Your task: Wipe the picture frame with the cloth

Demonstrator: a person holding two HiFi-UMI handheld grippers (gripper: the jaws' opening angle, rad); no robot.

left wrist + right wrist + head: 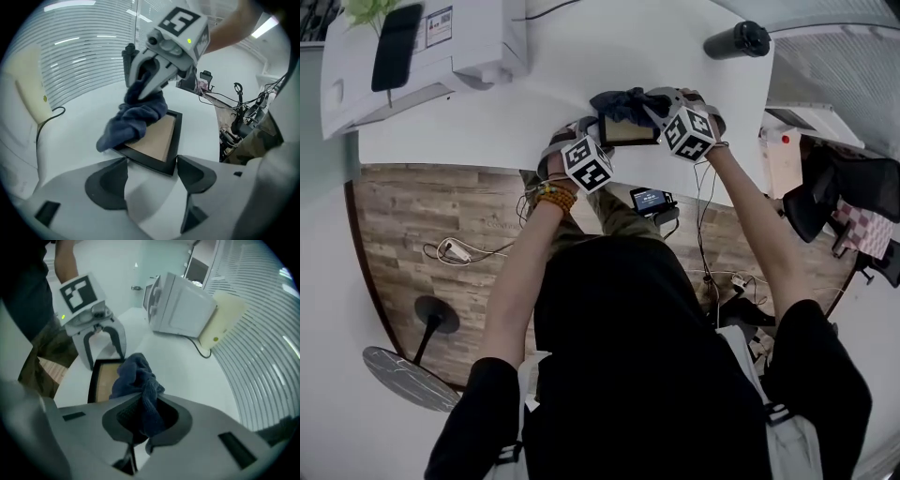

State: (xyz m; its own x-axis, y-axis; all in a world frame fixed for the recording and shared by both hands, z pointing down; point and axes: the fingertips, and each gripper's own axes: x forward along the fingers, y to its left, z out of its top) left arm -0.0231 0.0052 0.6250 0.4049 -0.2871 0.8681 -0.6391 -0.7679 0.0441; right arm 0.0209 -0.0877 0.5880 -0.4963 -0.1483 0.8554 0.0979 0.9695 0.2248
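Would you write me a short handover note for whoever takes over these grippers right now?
Right gripper: shut on the cloth, whose free end rests on the frame.
Left gripper: open, jaws either side of the frame's nearest corner, not clamping it.
Frame lies flat on the table.
Done: cloth is in the gripper and on the frame. How much is wiped cannot be told.
Left: wipe across the frame, probably steadying it with the left gripper.
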